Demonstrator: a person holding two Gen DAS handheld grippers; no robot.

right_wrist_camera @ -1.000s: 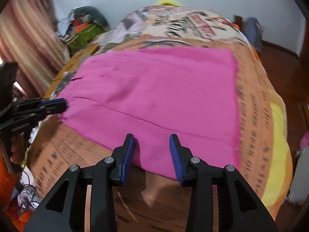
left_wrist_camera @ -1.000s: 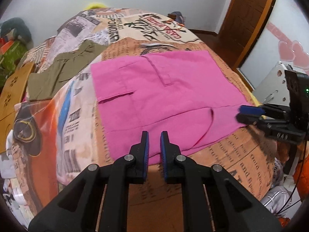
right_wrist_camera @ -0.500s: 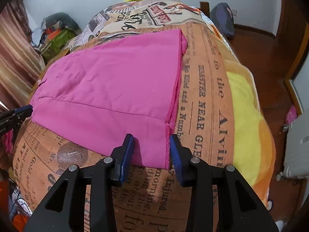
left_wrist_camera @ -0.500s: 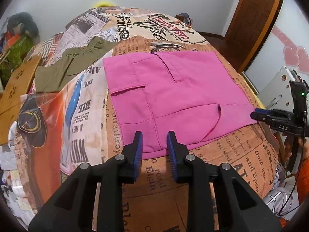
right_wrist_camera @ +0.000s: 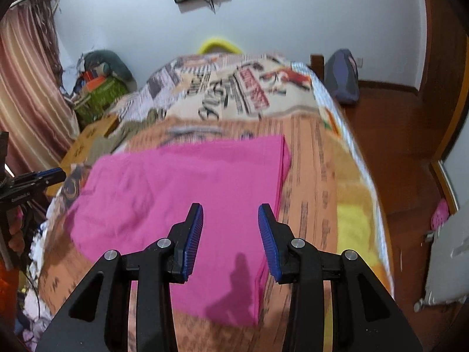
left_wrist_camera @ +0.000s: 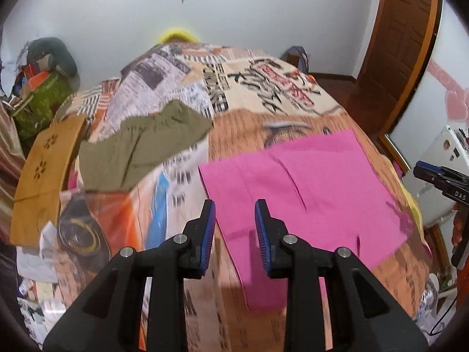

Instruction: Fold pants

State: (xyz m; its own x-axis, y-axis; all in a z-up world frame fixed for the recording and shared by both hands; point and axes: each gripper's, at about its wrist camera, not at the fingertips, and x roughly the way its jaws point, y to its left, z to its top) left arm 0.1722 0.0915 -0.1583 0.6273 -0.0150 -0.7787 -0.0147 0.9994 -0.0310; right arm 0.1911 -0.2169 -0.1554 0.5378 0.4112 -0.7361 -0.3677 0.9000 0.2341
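Note:
The pink pants (left_wrist_camera: pixel 307 190) lie folded into a flat rectangle on the newspaper-print bedspread (left_wrist_camera: pixel 234 94); they also show in the right wrist view (right_wrist_camera: pixel 187 193). My left gripper (left_wrist_camera: pixel 234 234) is open and empty, raised above the pants' near left corner. My right gripper (right_wrist_camera: pixel 230 240) is open and empty, raised above the pants' near right part. The right gripper's tips show at the right edge of the left wrist view (left_wrist_camera: pixel 422 173); the left gripper's tips show at the left edge of the right wrist view (right_wrist_camera: pixel 55 174).
An olive green garment (left_wrist_camera: pixel 140 143) lies on the bed to the left of the pants. A wooden board (left_wrist_camera: pixel 44 176) stands at the bed's left side. A wooden door (left_wrist_camera: pixel 401 44) and floor are on the right. Clutter (right_wrist_camera: pixel 96 91) is piled in the far left corner.
Both grippers have opened wider and lifted up and back from the pants' near edge. The views now tilt up toward the wall. The pants lie still.

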